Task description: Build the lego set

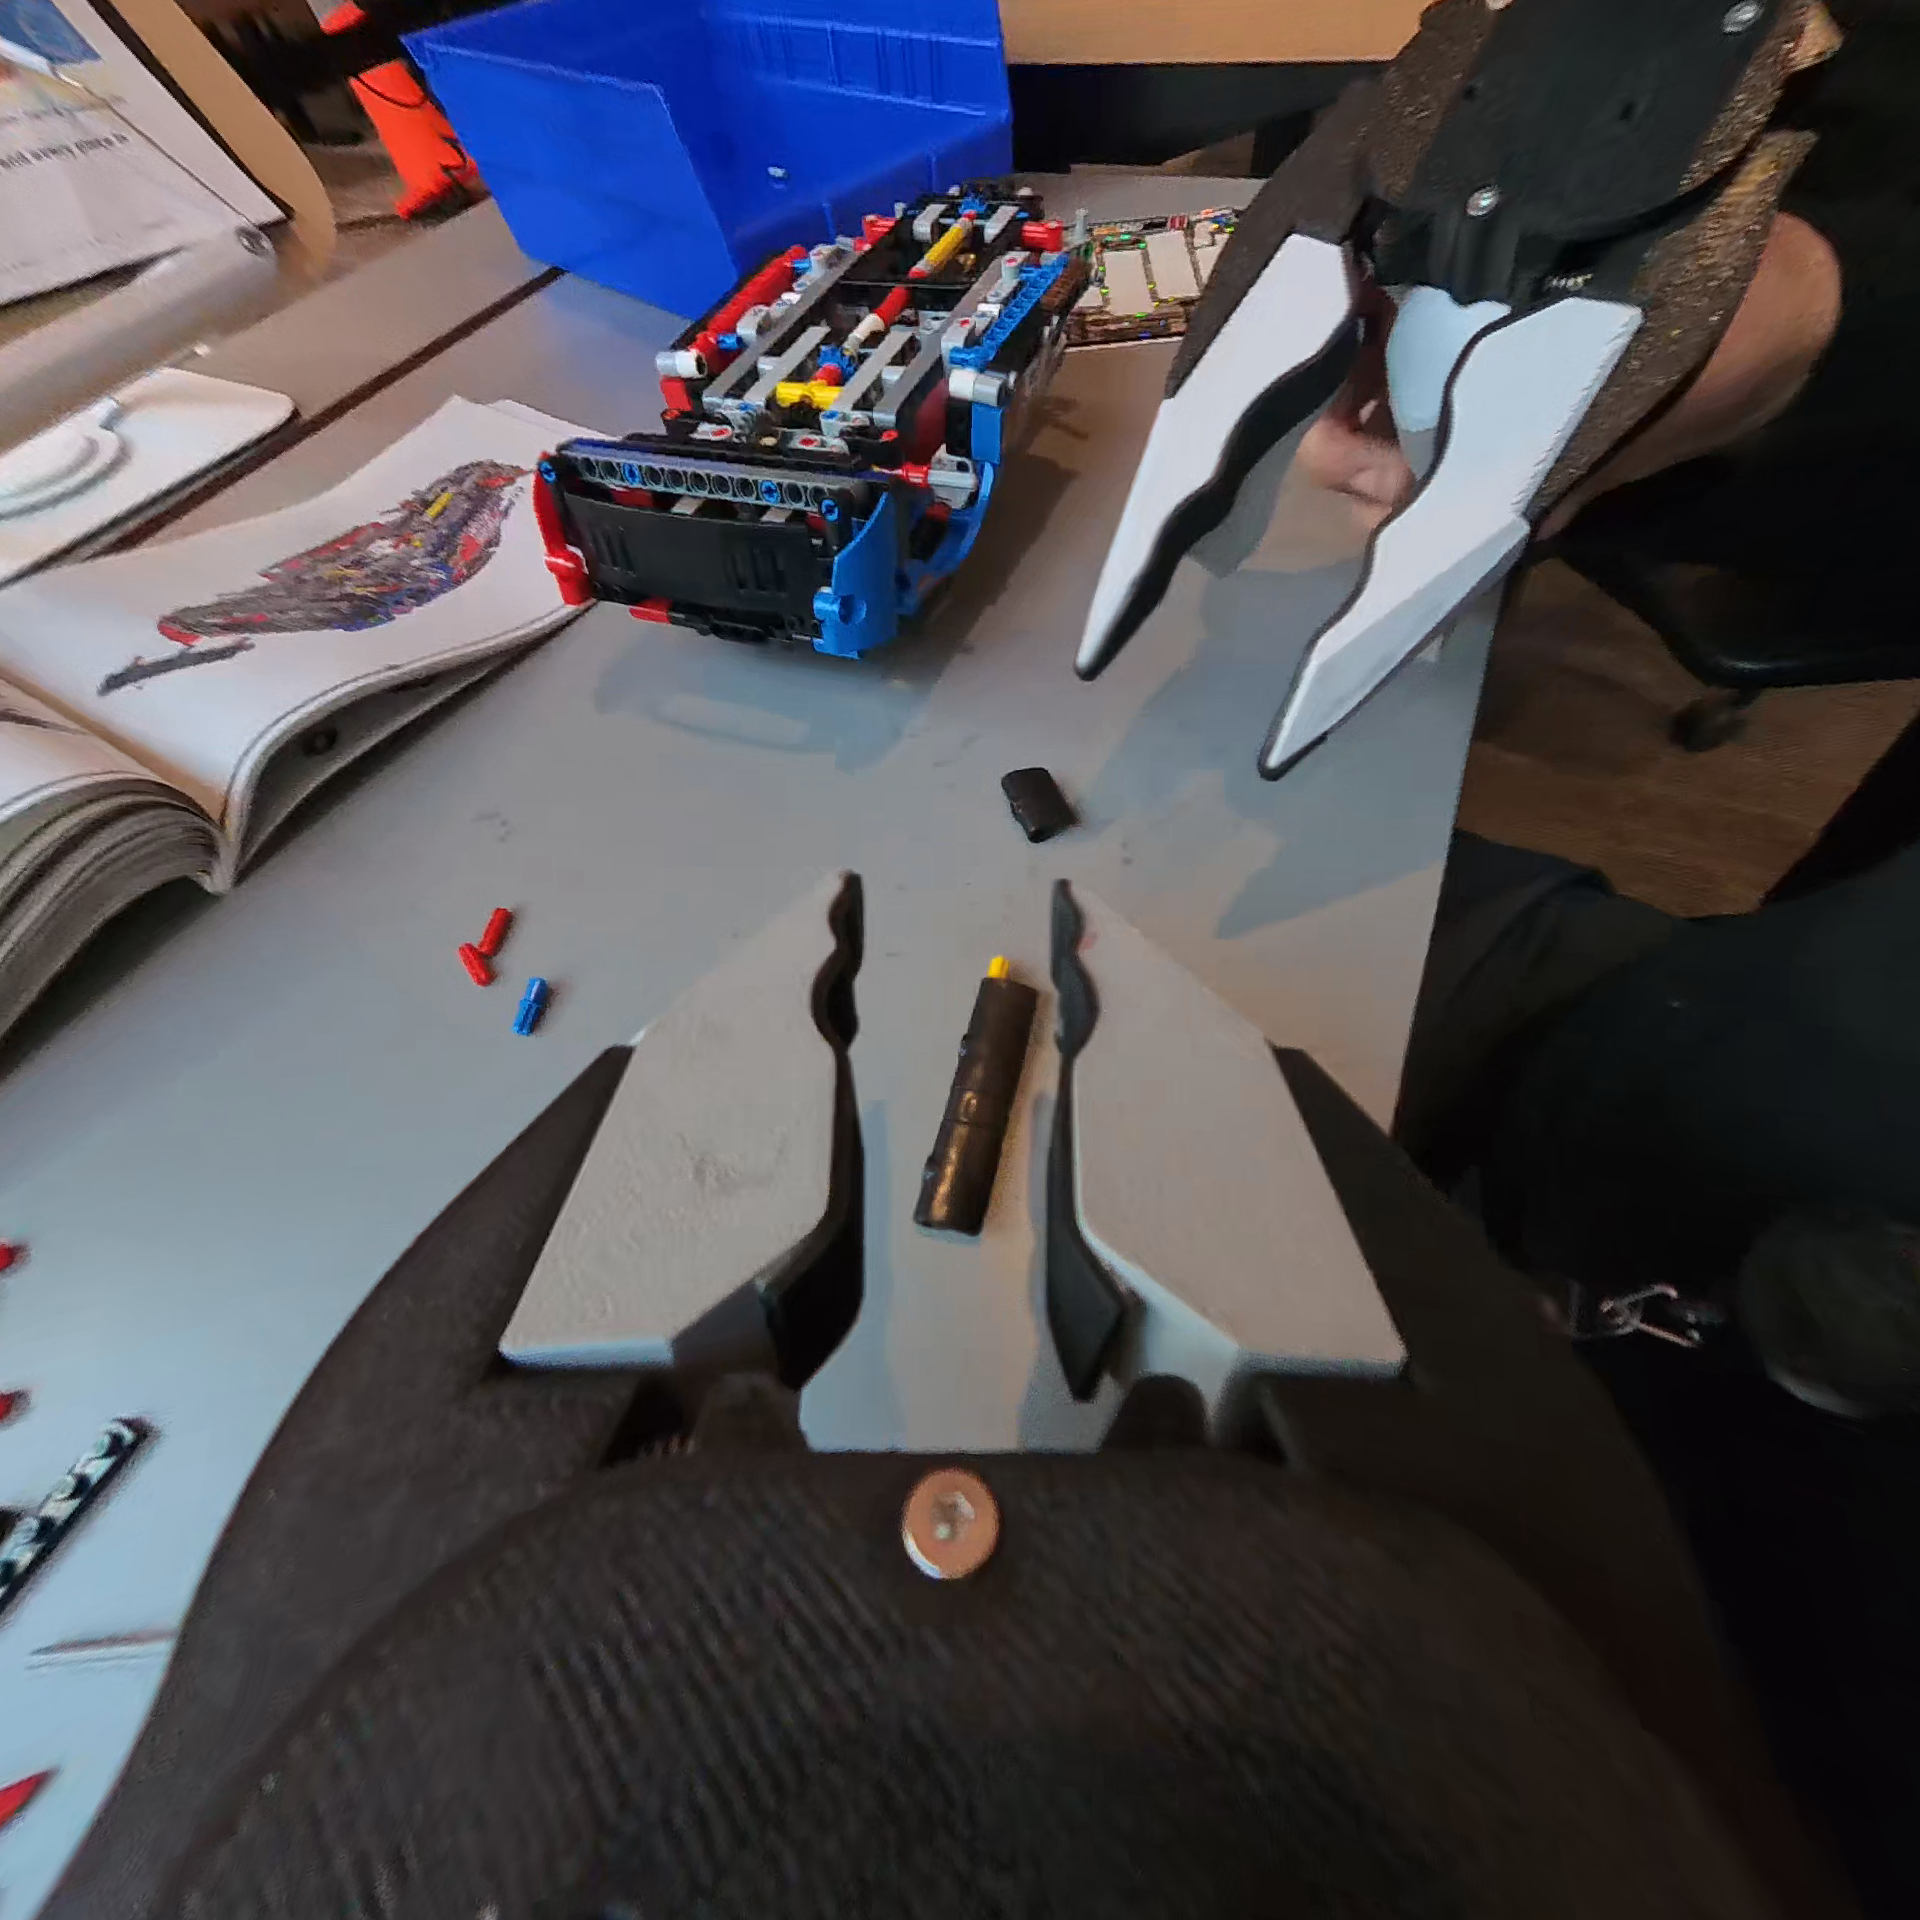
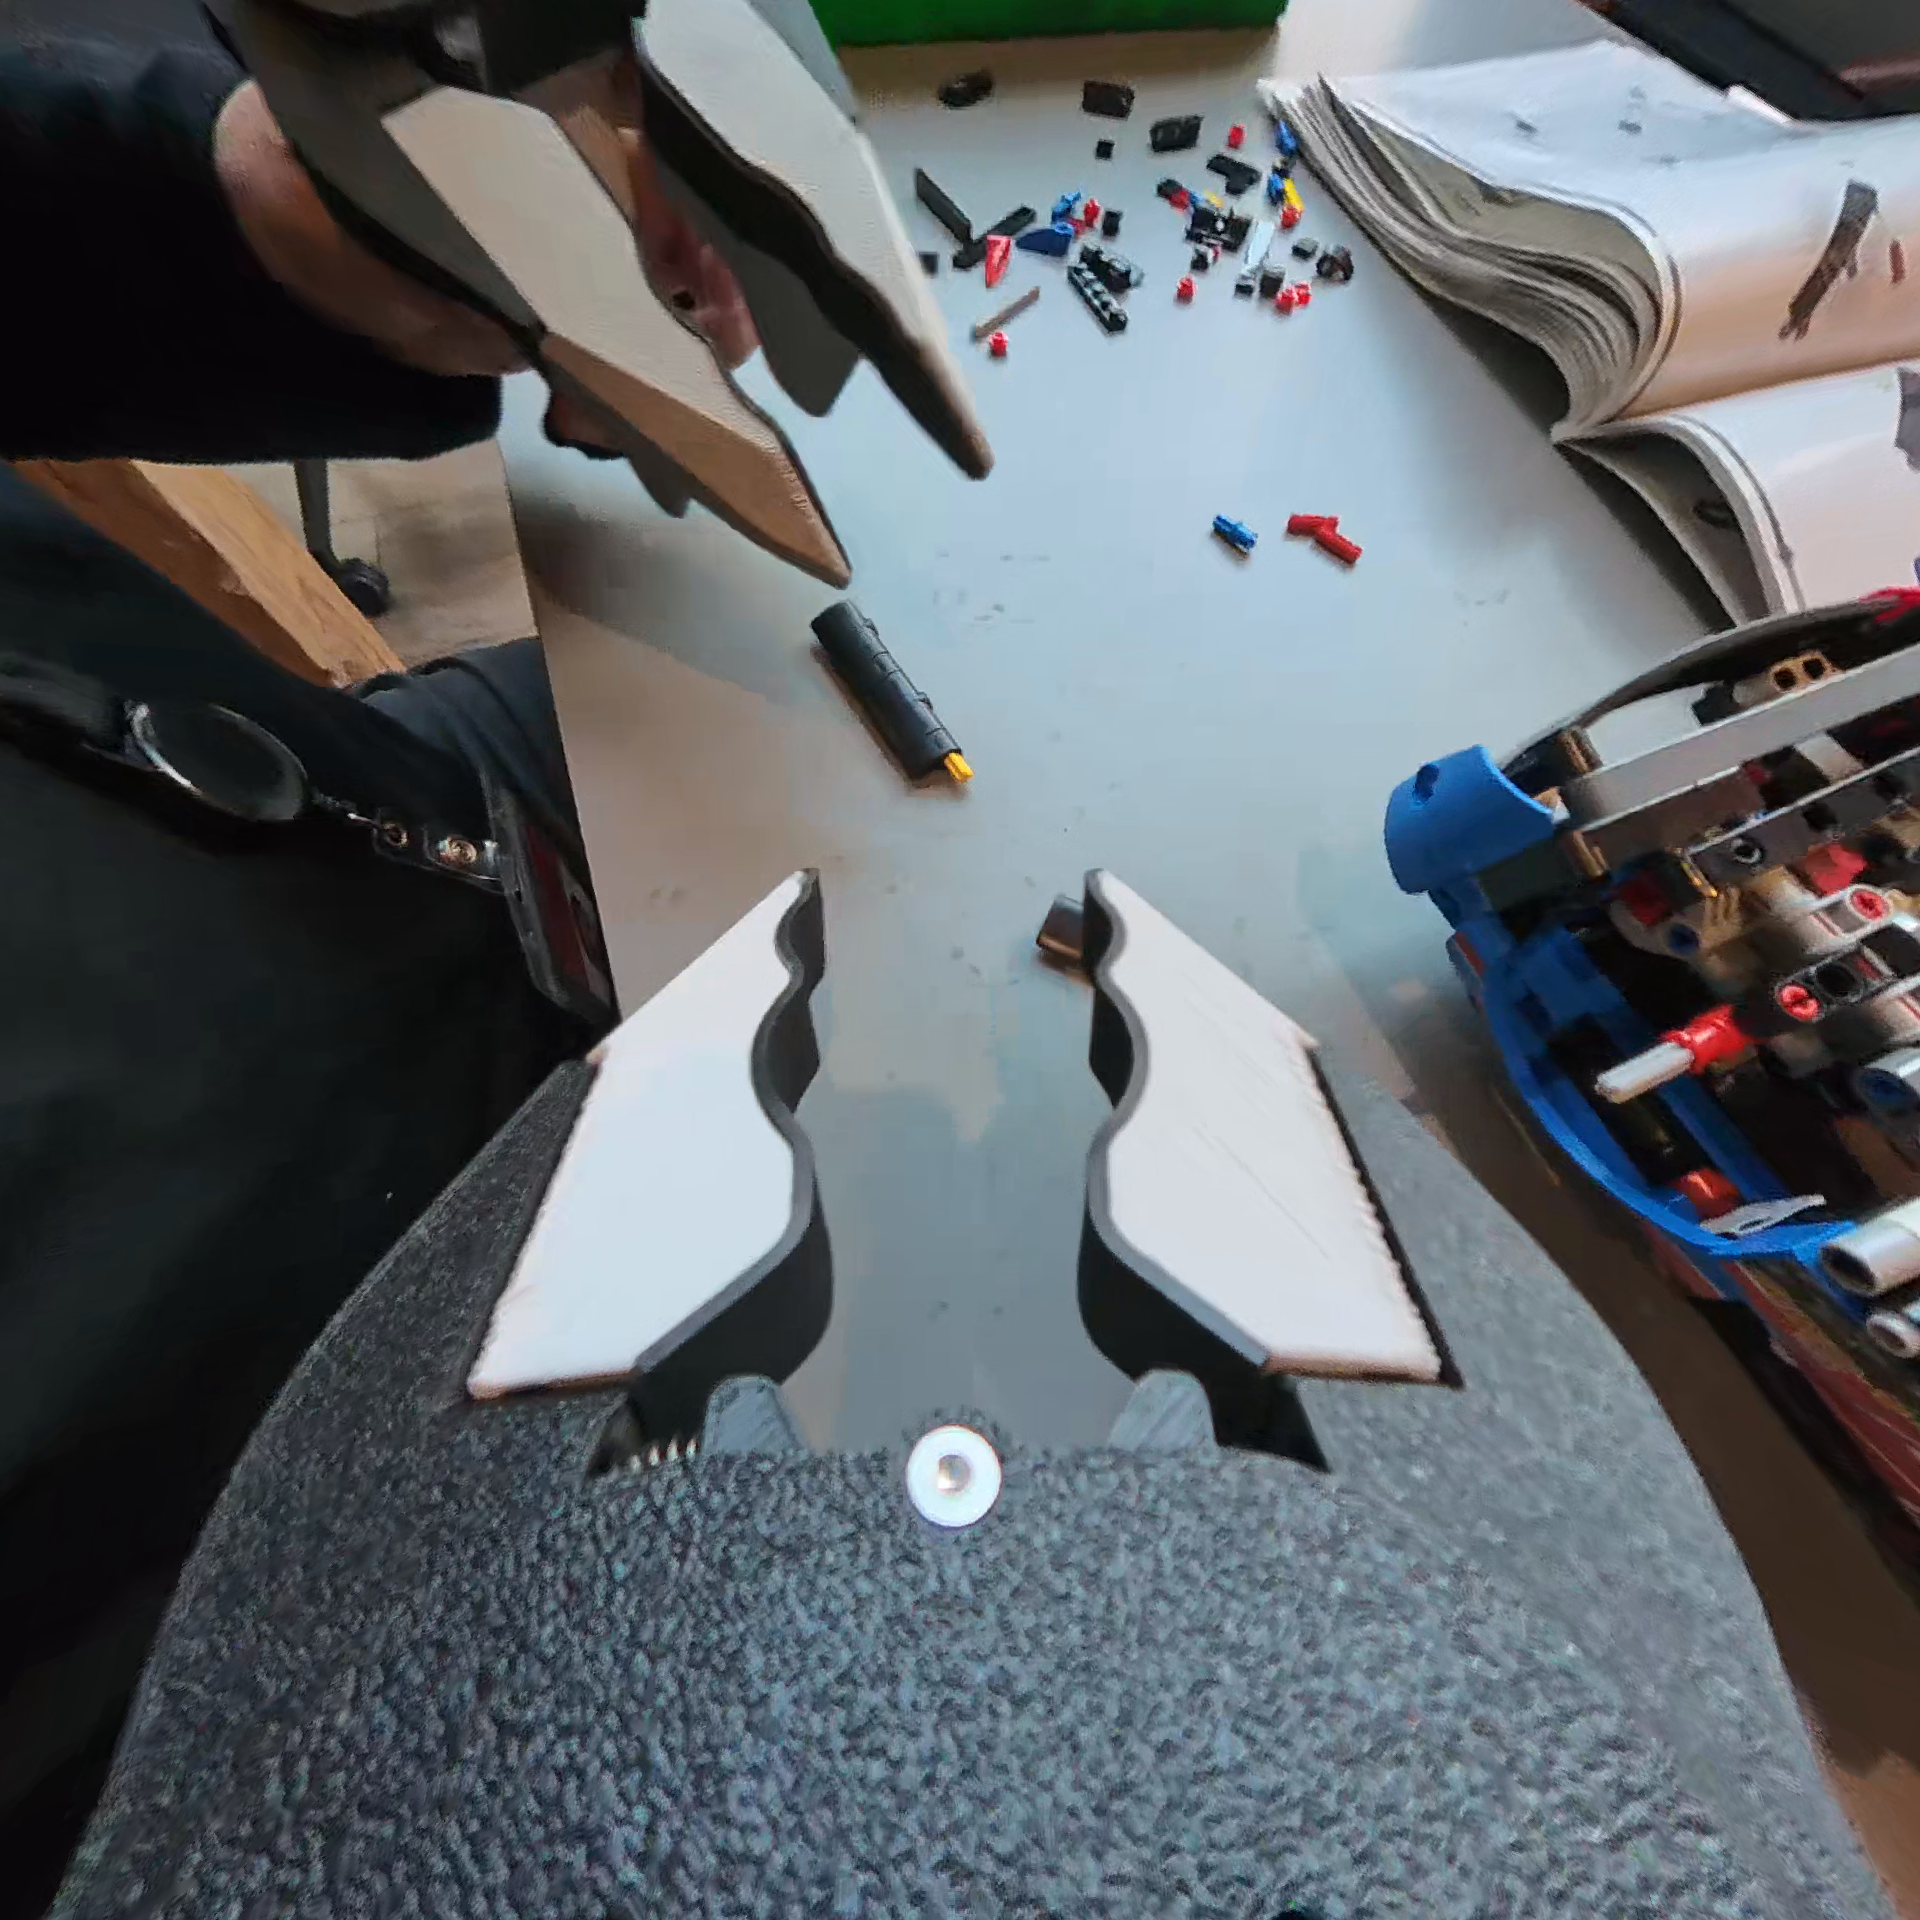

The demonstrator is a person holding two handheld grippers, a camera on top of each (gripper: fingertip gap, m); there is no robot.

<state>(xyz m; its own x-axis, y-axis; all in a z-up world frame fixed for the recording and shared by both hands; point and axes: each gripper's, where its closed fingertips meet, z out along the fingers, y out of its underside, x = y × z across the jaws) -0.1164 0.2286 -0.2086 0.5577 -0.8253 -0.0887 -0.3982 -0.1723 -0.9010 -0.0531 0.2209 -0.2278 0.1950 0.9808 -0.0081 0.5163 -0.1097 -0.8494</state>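
Note:
A black cylinder piece with a yellow tip (image 1: pixel 977 1101) lies on the grey table (image 1: pixel 727 790) between the fingers of my left gripper (image 1: pixel 956 888), which is open and not touching it. It also shows in the right wrist view (image 2: pixel 894 691), just below the left gripper (image 2: pixel 909 520). A small black piece (image 1: pixel 1037 802) lies farther on. My right gripper (image 2: pixel 951 878) is open and empty, with that small piece (image 2: pixel 1060 928) beside its right fingertip. The right gripper (image 1: pixel 1179 717) hovers above the table. The part-built blue, red and grey car (image 1: pixel 821 416) stands behind.
An open instruction book (image 1: pixel 260 644) lies left of the car, with a blue bin (image 1: pixel 707 135) behind. Two red pins (image 1: pixel 486 945) and a blue pin (image 1: pixel 530 1006) lie to the left. Several loose pieces (image 2: pixel 1143 229) are scattered farther along. The table edge (image 1: pixel 1455 790) runs on the right. Spacing between my two grippers at the tips: around 8 cm.

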